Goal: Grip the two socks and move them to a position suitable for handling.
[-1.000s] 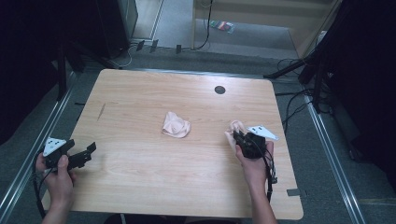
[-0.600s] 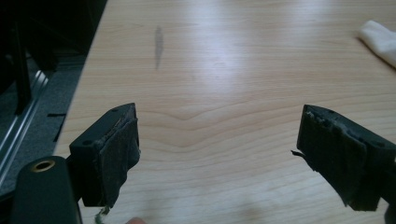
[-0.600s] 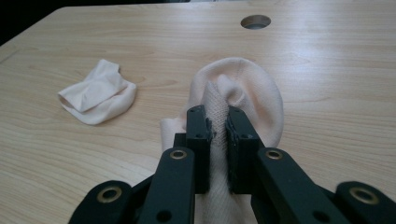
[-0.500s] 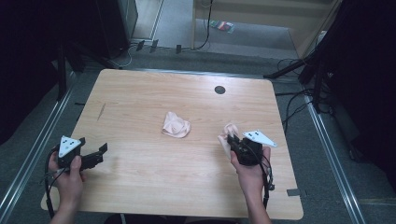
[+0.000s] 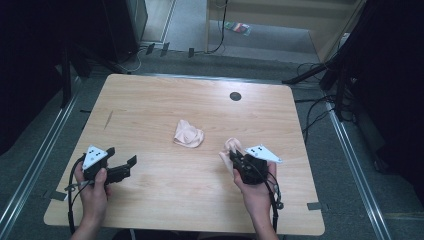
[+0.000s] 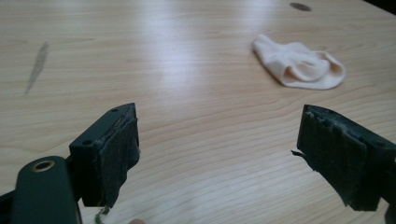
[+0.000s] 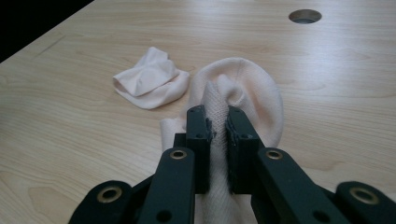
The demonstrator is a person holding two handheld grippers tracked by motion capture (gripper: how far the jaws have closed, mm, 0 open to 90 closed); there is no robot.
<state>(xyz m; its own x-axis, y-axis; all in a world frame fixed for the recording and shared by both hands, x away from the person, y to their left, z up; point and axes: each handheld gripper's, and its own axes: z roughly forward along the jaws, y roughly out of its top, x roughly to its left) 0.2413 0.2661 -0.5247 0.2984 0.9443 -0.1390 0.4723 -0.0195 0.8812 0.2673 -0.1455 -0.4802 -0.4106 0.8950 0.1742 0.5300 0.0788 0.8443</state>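
Closest to the person, two hands come up over the near edge of the pale wooden table [image 5: 165, 195], each wrapped around a black two-jaw gripper with a grey three-cornered plate on top. On the near left, the left gripper [image 5: 124, 167] hangs low over bare wood, jaws spread wide with nothing between them; its own view shows the worn black pads [image 6: 116, 149] far apart and open tabletop in the gap. Over on the right side, a touch farther in, the right gripper [image 5: 232, 157] has its jaws pinched onto a cream knitted sock [image 7: 247, 88], the ribbed fabric squeezed into the narrow slot between the pads, the rounded end bunching up just past the tips and the rest draping down toward the wood. Beyond both grippers, near the middle of the table, lies a second, crumpled cream sock [image 5: 188, 134], loose, well apart from the left gripper and nearer the right one; in the right gripper view it sits just left of the held sock, close but whether touching I cannot tell. Farther back, a small dark round hole [image 5: 235, 96] in the tabletop. Past the far edge, grey floor with black cables [image 5: 320, 107].
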